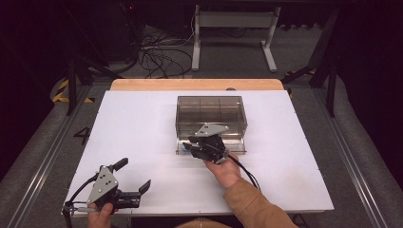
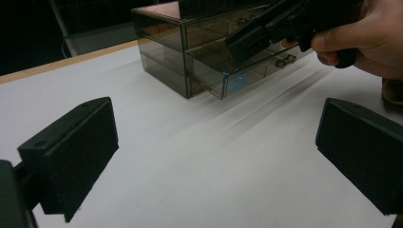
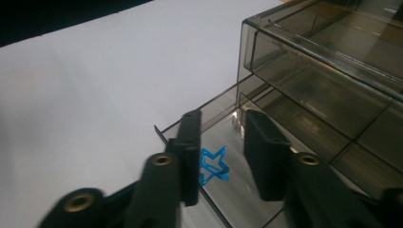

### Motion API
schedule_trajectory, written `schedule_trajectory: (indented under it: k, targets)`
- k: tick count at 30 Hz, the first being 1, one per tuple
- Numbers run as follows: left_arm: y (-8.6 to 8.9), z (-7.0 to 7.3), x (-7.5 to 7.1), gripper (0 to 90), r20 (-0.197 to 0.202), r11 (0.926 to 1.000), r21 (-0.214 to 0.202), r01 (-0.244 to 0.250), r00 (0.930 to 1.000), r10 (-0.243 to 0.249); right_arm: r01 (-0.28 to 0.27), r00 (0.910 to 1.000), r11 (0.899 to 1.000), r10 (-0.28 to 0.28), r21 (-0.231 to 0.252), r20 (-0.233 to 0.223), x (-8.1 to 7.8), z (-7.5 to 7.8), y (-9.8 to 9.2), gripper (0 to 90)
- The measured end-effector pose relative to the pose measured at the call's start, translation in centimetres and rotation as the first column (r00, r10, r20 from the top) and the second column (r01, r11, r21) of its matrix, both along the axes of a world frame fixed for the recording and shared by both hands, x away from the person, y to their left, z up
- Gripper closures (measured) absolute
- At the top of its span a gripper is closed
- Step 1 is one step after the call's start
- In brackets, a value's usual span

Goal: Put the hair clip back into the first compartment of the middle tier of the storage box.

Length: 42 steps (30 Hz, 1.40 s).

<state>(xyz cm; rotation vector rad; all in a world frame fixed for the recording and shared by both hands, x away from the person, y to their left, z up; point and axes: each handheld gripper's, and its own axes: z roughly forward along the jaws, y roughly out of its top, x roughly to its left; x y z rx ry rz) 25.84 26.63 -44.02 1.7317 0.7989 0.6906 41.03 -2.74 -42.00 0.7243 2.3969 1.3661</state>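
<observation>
A smoky clear drawer box [image 1: 211, 111] stands at the middle of the white table [image 1: 142, 123], with its lower drawer [image 1: 236, 145] pulled out toward me. A small blue star-shaped clip [image 3: 214, 166] lies on the drawer floor near its front left corner. My right gripper [image 3: 221, 124] hangs just over that corner with its jaws parted. The star lies below the gap and the pads do not touch it. The right gripper [image 1: 189, 145] points away from me into the drawer. My left gripper [image 1: 135, 174] rests at the near left of the table, open and holding nothing.
A wooden strip [image 1: 197, 84] runs along the table's far edge. Beyond it on the floor are cables [image 1: 157, 57] and a white desk frame [image 1: 233, 28]. Bare white tabletop [image 2: 199, 142] lies between the left gripper's pads and the box.
</observation>
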Motion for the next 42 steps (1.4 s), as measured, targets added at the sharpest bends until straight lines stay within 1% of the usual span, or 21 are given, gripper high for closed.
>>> schedule_trajectory:
  k: [1, 4, 6, 8, 10, 13, 17, 19, 22, 29, 30, 36, 42]
  targets:
    - [0.0, 0.0, 0.0, 1.0, 0.000, 1.0000, -0.001, 0.000, 1.0000, 0.000, -0.007, 1.0000, 1.000, 0.007, 0.006, -0.002, 0.0, 0.1, -0.1, 53.7]
    - [0.0, 0.0, 0.0, 1.0, -0.002, 1.0000, -0.002, -0.001, 1.0000, 0.001, -0.022, 0.9997, 0.999, 0.022, 0.031, 0.005, -0.2, 0.7, -0.6, 40.7]
    - [0.0, 0.0, 0.0, 1.0, -0.003, 1.0000, 0.000, -0.001, 1.0000, 0.001, -0.027, 0.9995, 0.998, 0.027, 0.049, 0.016, -0.4, 1.1, -0.9, 36.0]
    - [0.0, 0.0, 0.0, 1.0, -0.003, 1.0000, 0.001, 0.000, 1.0000, 0.000, -0.052, 0.9985, 0.997, 0.051, 0.054, 0.020, -0.5, 1.5, -1.2, 30.8]
    - [0.1, 0.0, 0.0, 1.0, 0.000, 1.0000, 0.002, -0.002, 1.0000, 0.002, -0.057, 0.9981, 0.996, 0.056, 0.061, 0.027, -0.6, 1.8, -1.5, 27.0]
    - [0.0, 0.0, 0.0, 1.0, -0.005, 1.0000, -0.005, -0.002, 1.0000, 0.002, -0.070, 0.9972, 0.995, 0.068, 0.068, 0.029, -0.7, 2.1, -1.9, 24.0]
    - [0.0, 0.0, 0.0, 1.0, -0.002, 1.0000, -0.001, -0.002, 1.0000, 0.002, -0.080, 0.9963, 0.995, 0.077, 0.066, 0.038, -0.9, 2.4, -2.0, 21.6]
    - [0.0, 0.0, 0.0, 1.0, -0.004, 1.0000, -0.007, -0.003, 1.0000, 0.003, -0.084, 0.9957, 0.995, 0.081, 0.062, 0.046, -1.0, 2.4, -2.1, 20.6]
    - [0.0, 0.0, 0.0, 1.0, -0.002, 1.0000, -0.002, -0.003, 1.0000, 0.003, -0.090, 0.9948, 0.994, 0.087, 0.064, 0.054, -1.2, 2.6, -2.1, 20.0]
    - [0.1, 0.0, 0.0, 1.0, -0.005, 1.0000, -0.007, -0.003, 1.0000, 0.002, -0.097, 0.9938, 0.992, 0.092, 0.079, 0.063, -1.3, 3.2, -2.7, 16.7]
    - [0.1, 0.0, 0.0, 1.0, -0.005, 1.0000, -0.007, -0.002, 1.0000, 0.002, -0.098, 0.9935, 0.992, 0.093, 0.077, 0.066, -1.4, 3.3, -2.9, 15.8]
    - [0.1, 0.0, 0.0, 1.0, -0.003, 1.0000, -0.005, -0.003, 1.0000, 0.003, -0.100, 0.9919, 0.990, 0.091, 0.101, 0.089, -1.7, 4.2, -4.2, 9.5]
    - [0.1, 0.1, 0.0, 1.0, 0.000, 1.0000, -0.003, -0.004, 1.0000, 0.004, -0.095, 0.9905, 0.990, 0.083, 0.103, 0.109, -2.0, 5.0, -5.8, 6.4]
